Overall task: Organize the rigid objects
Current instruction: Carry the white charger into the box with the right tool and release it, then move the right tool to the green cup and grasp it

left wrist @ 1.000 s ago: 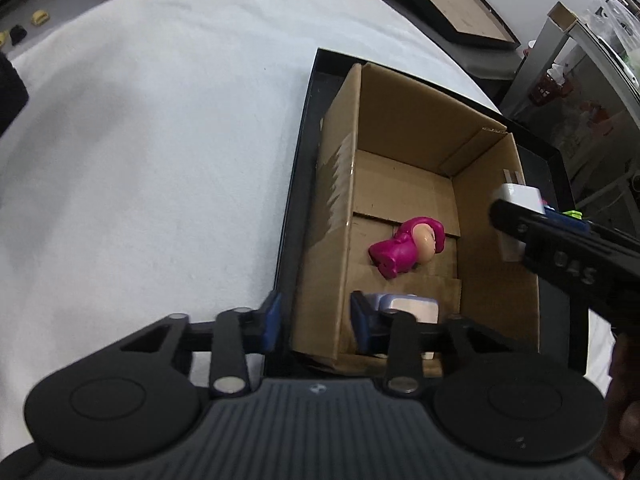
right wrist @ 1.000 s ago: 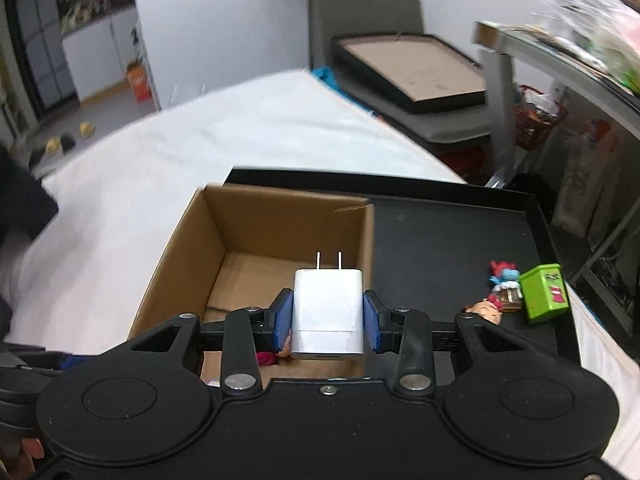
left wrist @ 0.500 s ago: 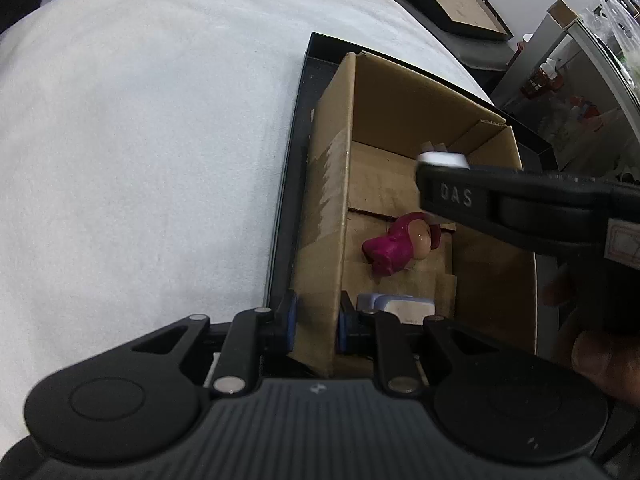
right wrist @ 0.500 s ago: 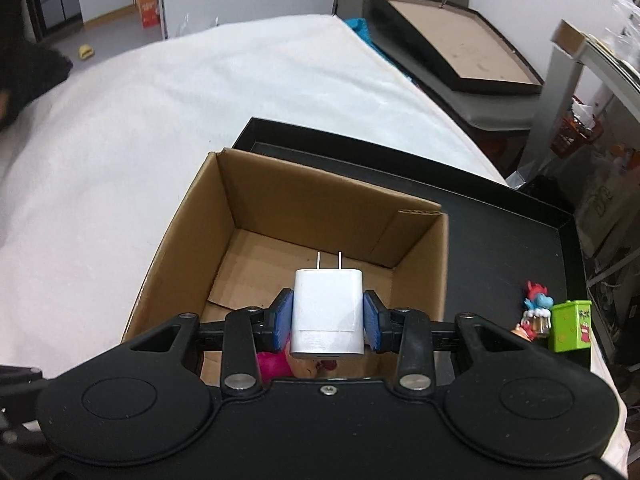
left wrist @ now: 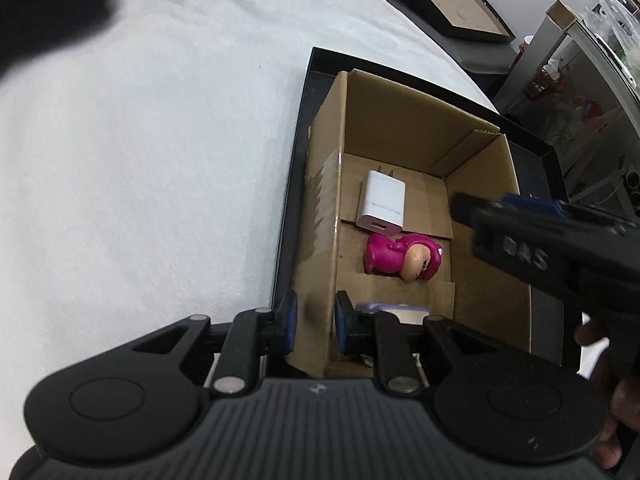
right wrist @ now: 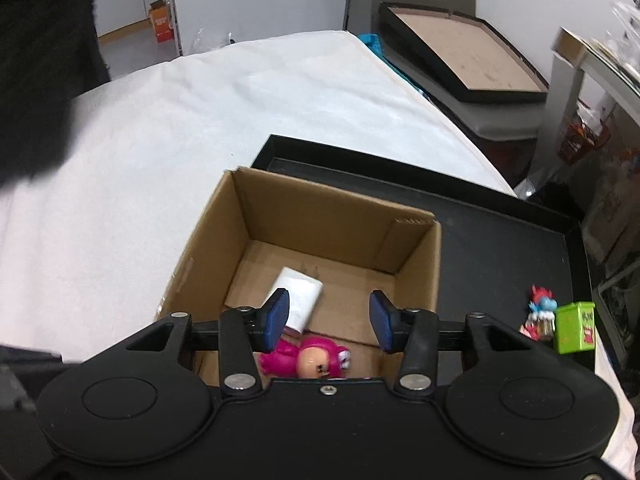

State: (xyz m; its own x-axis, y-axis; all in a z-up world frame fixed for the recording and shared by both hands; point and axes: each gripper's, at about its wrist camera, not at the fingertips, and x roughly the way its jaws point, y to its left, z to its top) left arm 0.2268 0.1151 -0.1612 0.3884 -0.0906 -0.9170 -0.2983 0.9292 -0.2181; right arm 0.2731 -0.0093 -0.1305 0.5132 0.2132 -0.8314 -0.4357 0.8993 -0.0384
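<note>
- Left gripper (left wrist: 313, 318) stood clenched on the near left wall of the cardboard box (left wrist: 326, 216), one blue pad outside the wall and the other inside it.
- Right gripper (right wrist: 326, 320) hung over the box with its jaws opening and nothing between its blue pads (right wrist: 276, 318); in the left wrist view it showed as a black arm over the box's right side.
- White USB charger (left wrist: 382, 204) lay flat on the box floor toward the far left, prongs pointing at the far wall, free of both grippers.
- Just nearer than the charger, and about touching it, lay a magenta toy figure (left wrist: 400, 258) on its side.
- A pale blue and white object (left wrist: 394, 309) sat at the near end of the box, mostly hidden behind the left gripper, so I could not tell what it was.
- The box stood in the left part of a black tray (right wrist: 500, 252).
- On the tray's right part, well apart from the box, stood a green box (right wrist: 576, 326) with a small red and blue figure (right wrist: 540, 312) just beside it.
- The tray rested on a white cloth (left wrist: 160, 160).
</note>
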